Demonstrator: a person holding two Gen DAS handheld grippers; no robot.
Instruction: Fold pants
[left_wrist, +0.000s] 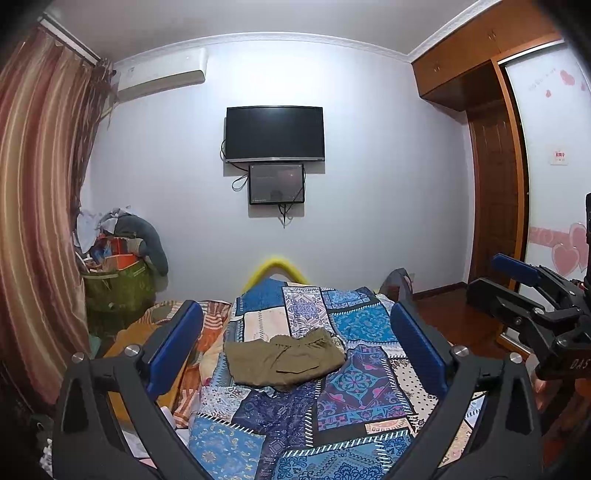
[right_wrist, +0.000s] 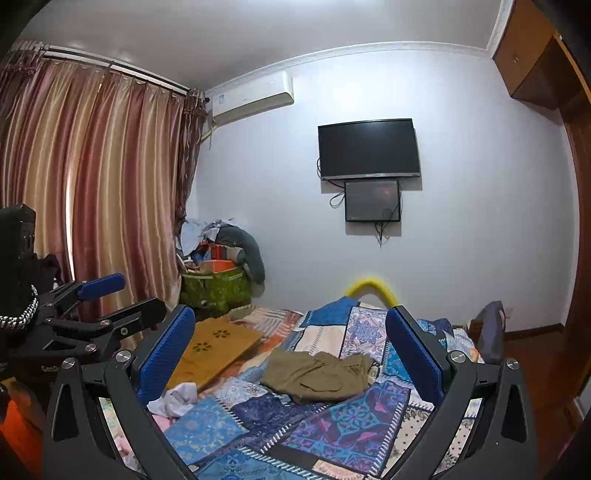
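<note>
While we count one pair of olive pants (left_wrist: 284, 360), already folded on the patchwork quilt (left_wrist: 354, 384), our two grippers hover near, both spread wide and holding nothing: left gripper (left_wrist: 295, 343), right gripper (right_wrist: 291, 347). Far off, two wall screens hang above; nothing blocks the pants.

Matt olive cloth pants (left_wrist: 284, 360) on a smooth patterned cotton-like bedspread (left_wrist: 354, 391).
</note>
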